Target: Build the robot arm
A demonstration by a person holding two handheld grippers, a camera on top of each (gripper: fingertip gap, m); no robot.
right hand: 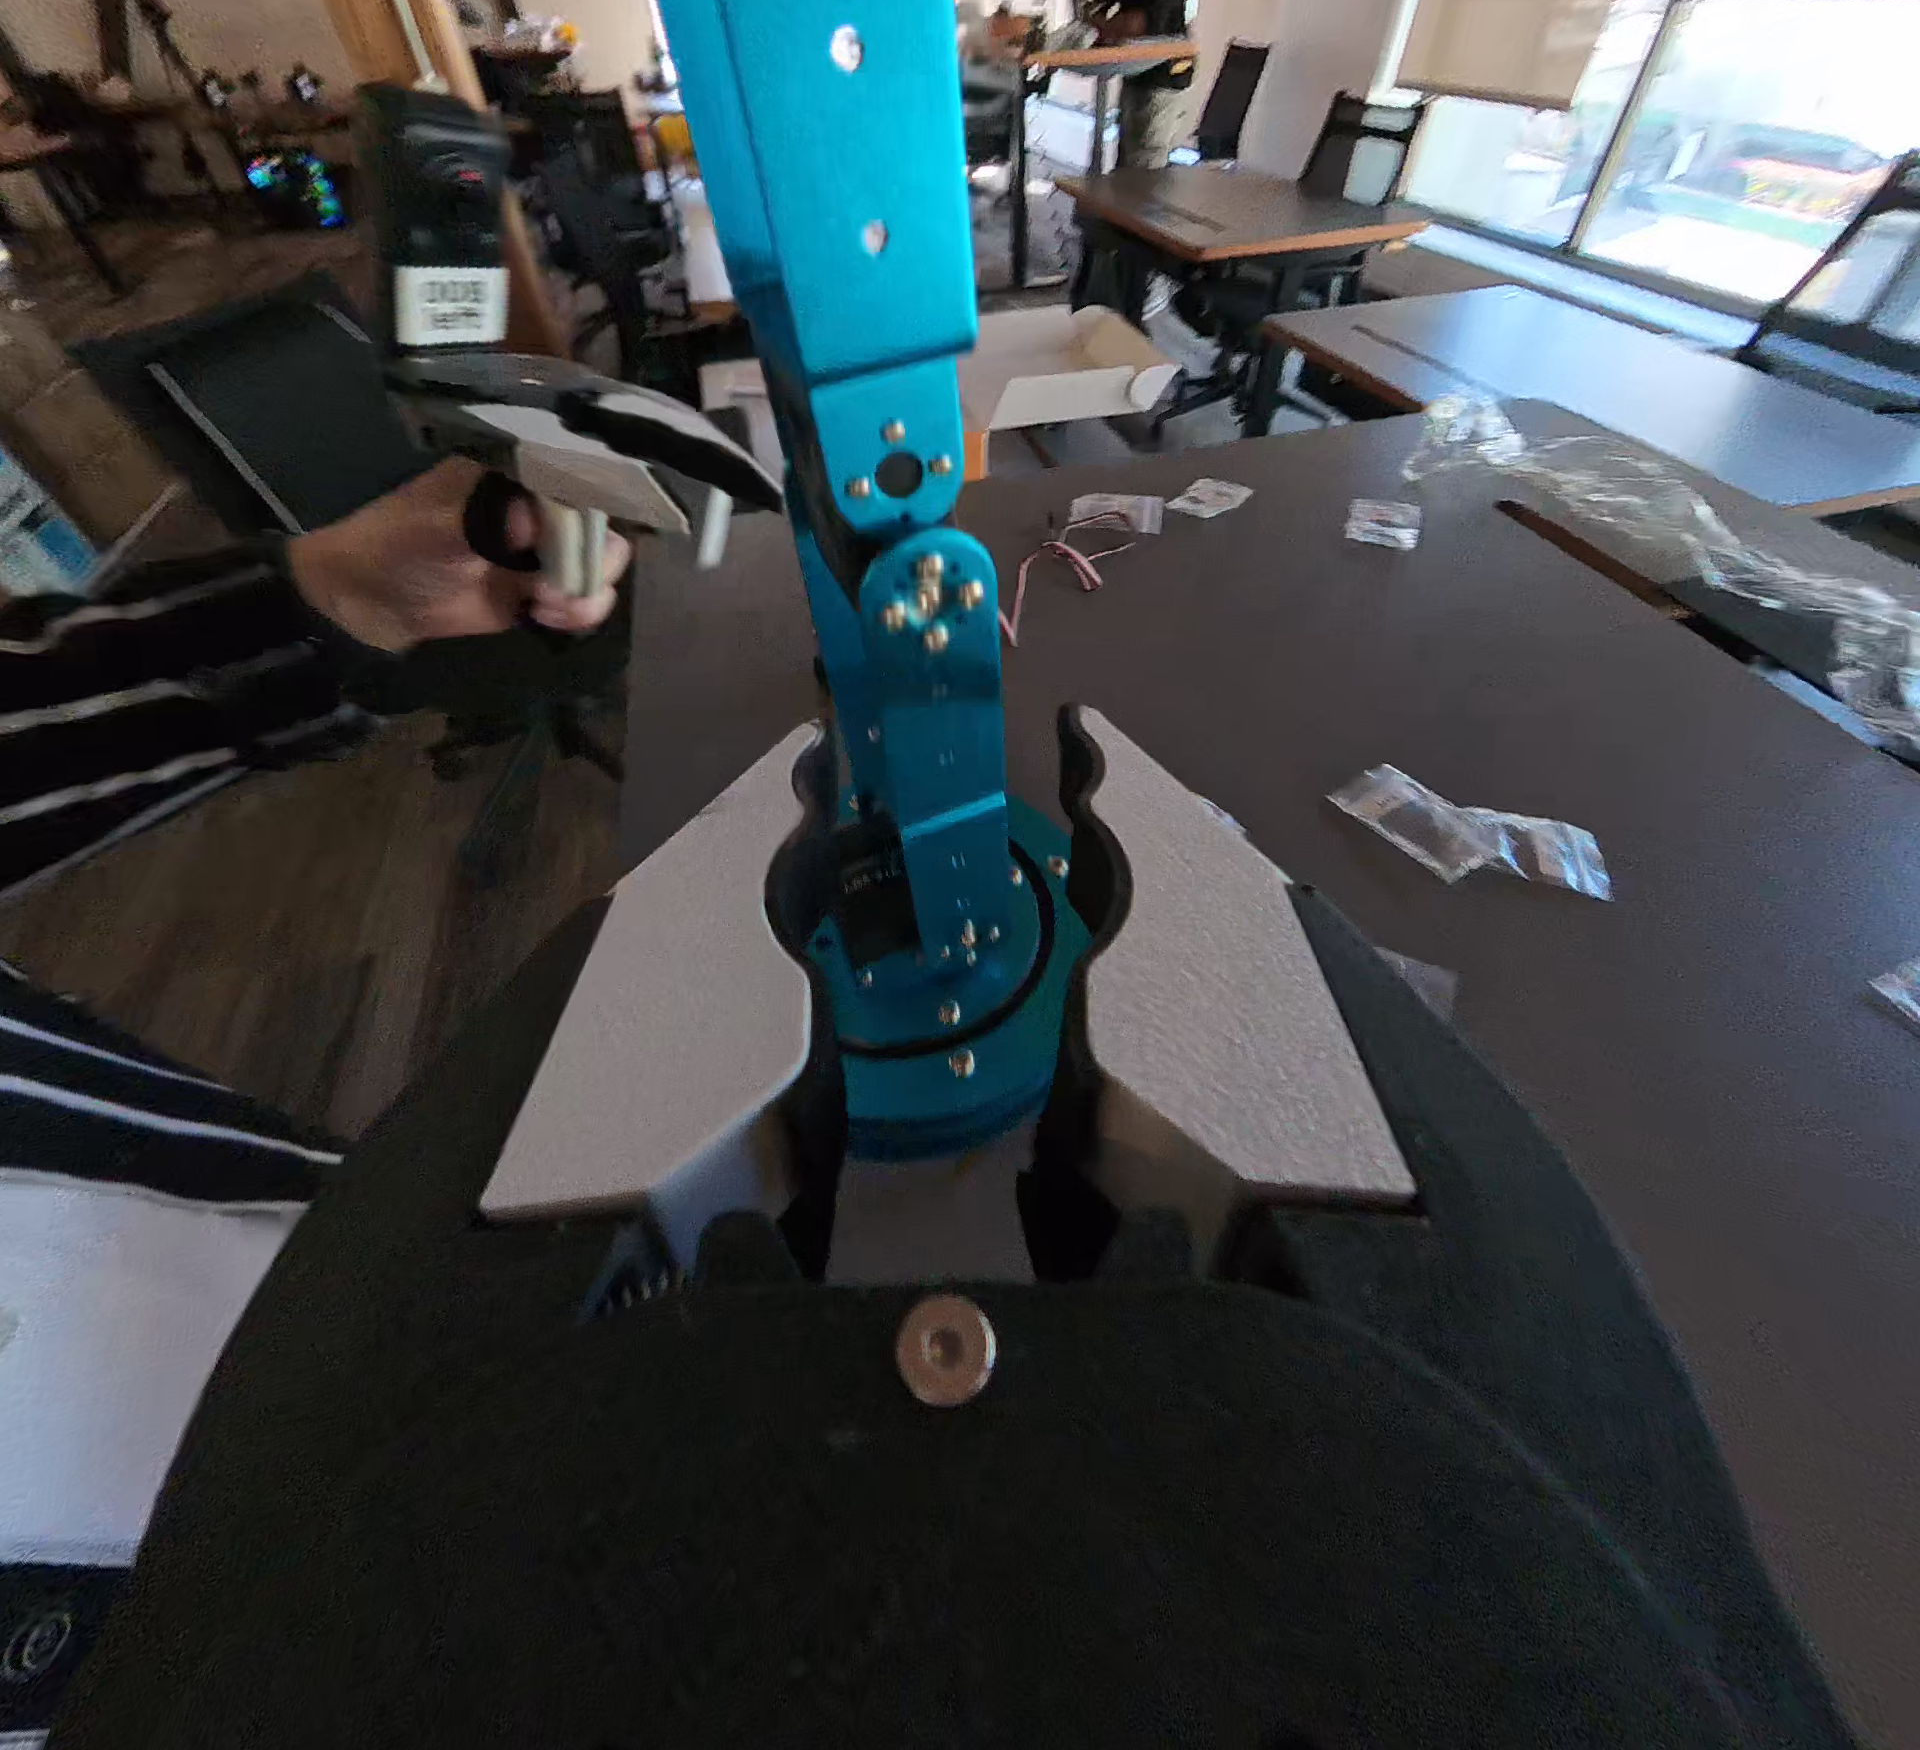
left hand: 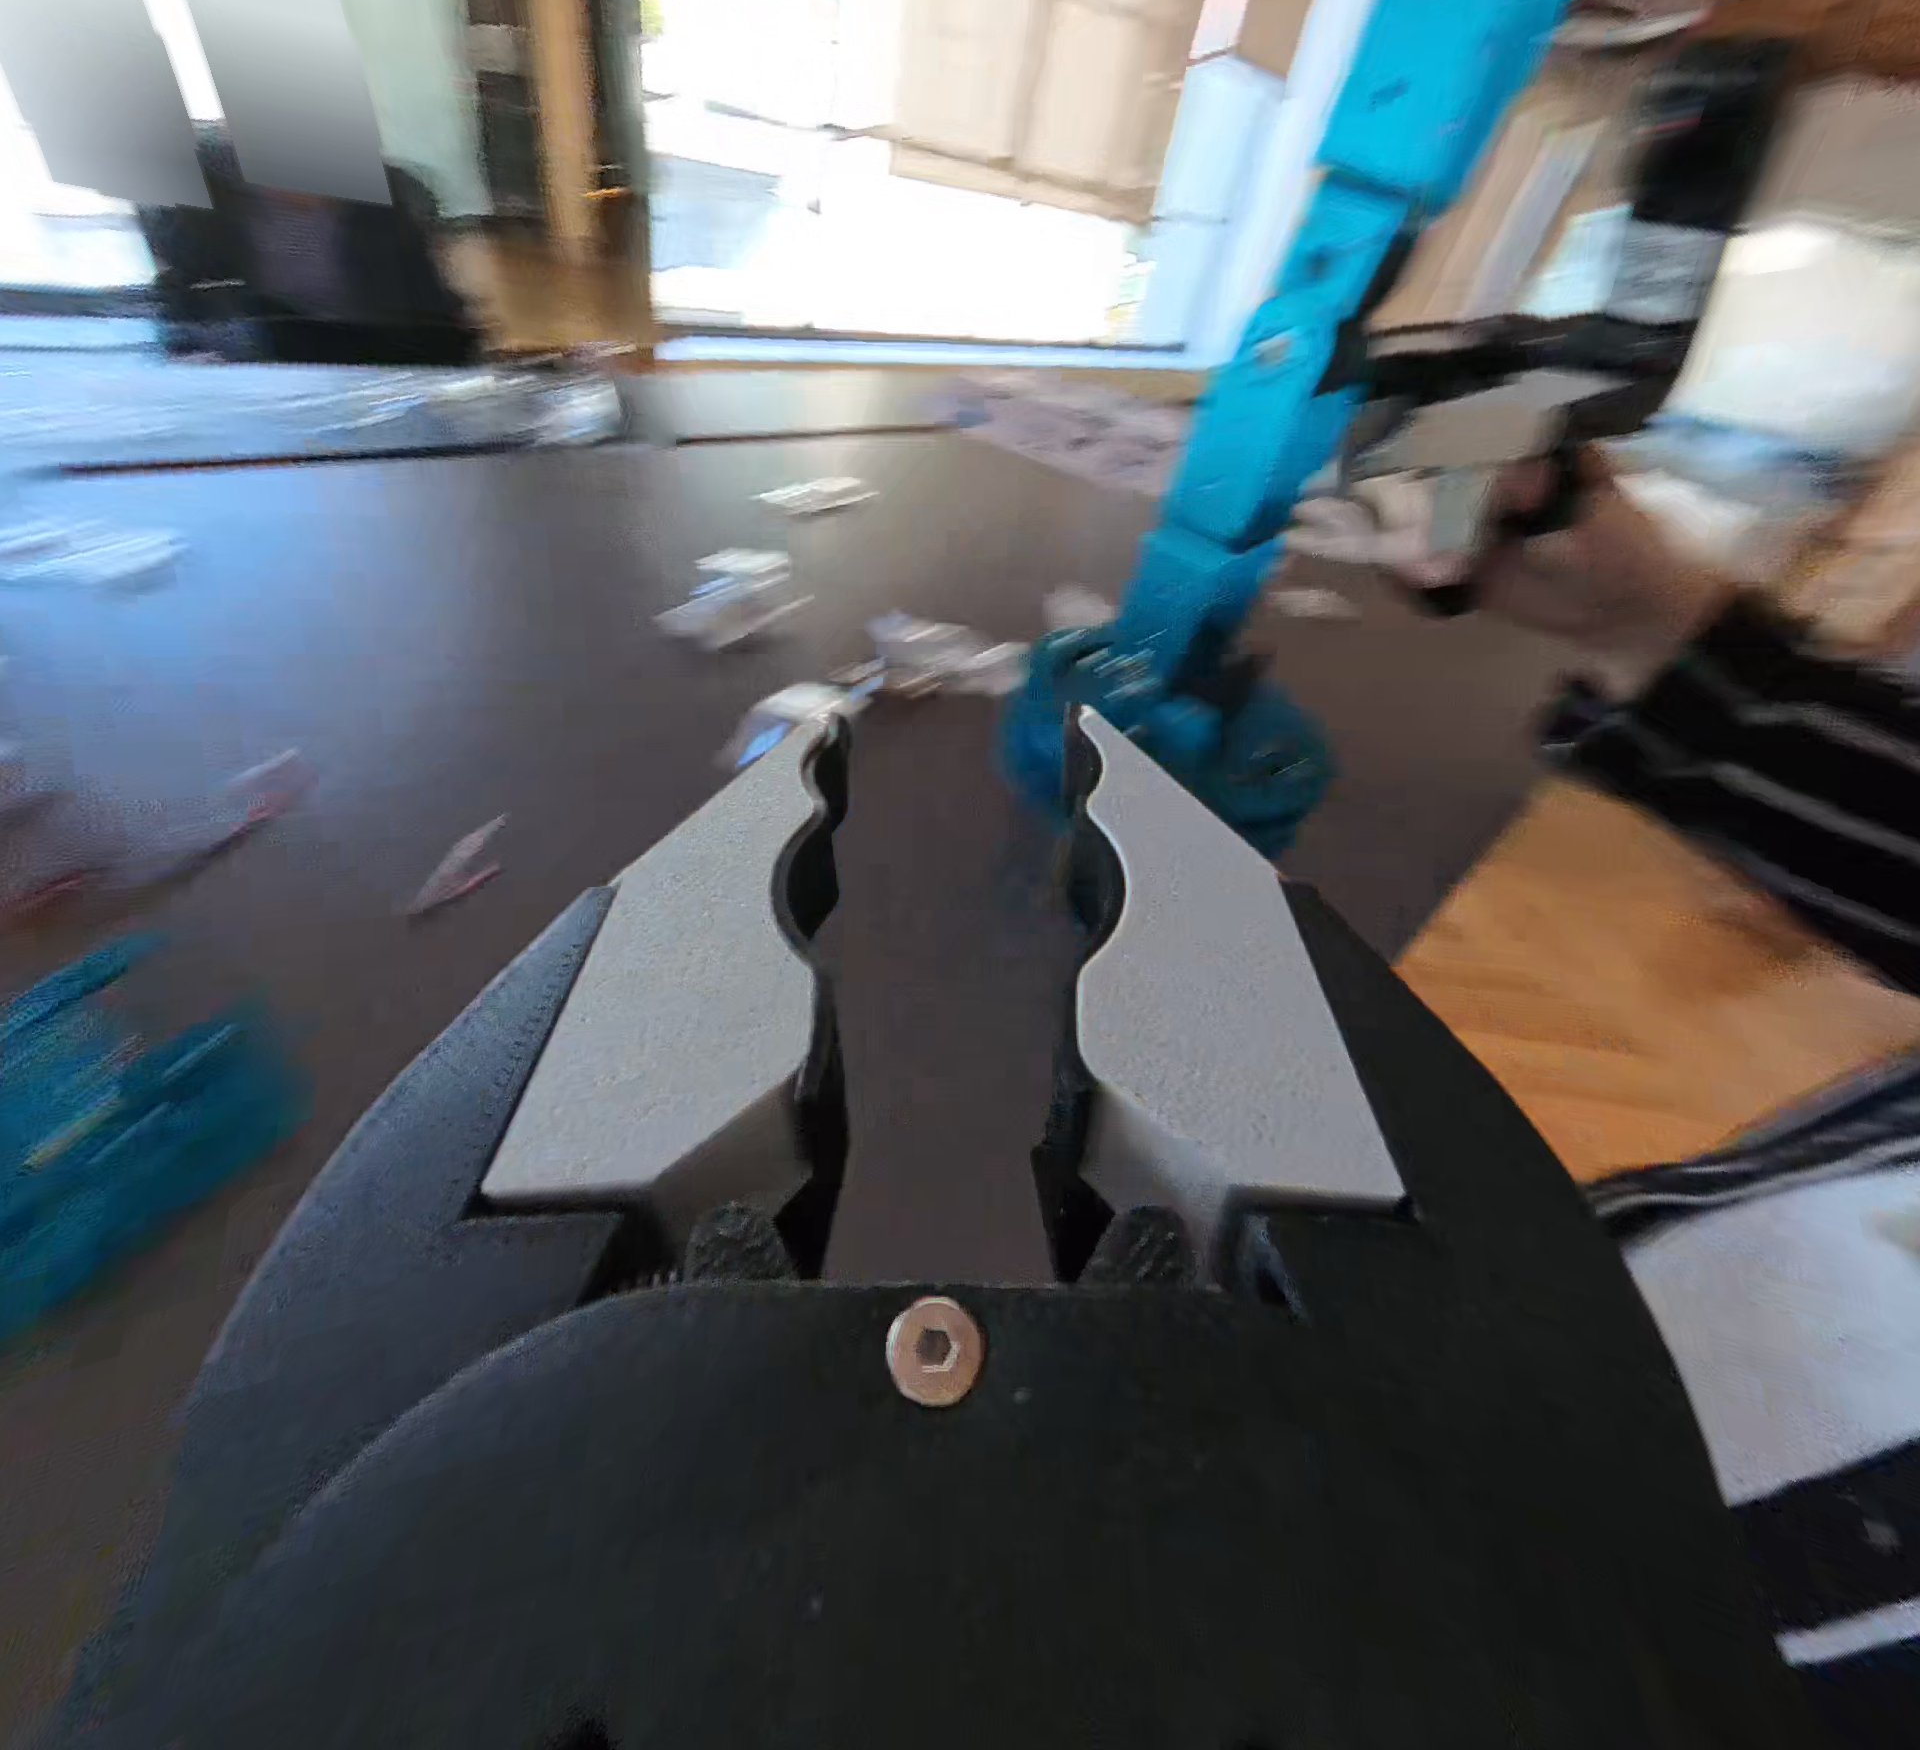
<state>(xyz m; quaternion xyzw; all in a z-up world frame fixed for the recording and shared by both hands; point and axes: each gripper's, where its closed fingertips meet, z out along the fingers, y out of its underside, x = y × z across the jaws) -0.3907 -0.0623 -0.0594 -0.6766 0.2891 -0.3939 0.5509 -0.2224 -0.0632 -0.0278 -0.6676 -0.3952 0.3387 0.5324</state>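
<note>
- Dark brown worktop [right hand: 1351, 713] carries everything, its surface scattered with small packets.
- Blue metal model arm [right hand: 831, 194] stands upright on a round blue base [right hand: 940, 1056] near the worktop's edge, rising out of the top of the right wrist view.
- Right tool [right hand: 940, 744] has its jaws parted on either side of that base; whether the fingers [right hand: 1195, 952] touch it cannot be told.
- Left tool [left hand: 956, 744] is open and empty, just beside the arm's base [left hand: 1226, 755] in its own blurred view; in the other view a hand [right hand: 436, 557] holds it left of the arm.
- Crumpled clear plastic wrap [right hand: 1662, 516] lies at the far right.
- Clear bags [right hand: 1465, 833] lie right of the base; a thin pink-and-white cable [right hand: 1070, 557] lies behind it.
- White label [right hand: 449, 306] with print sits on the left tool's body.
</note>
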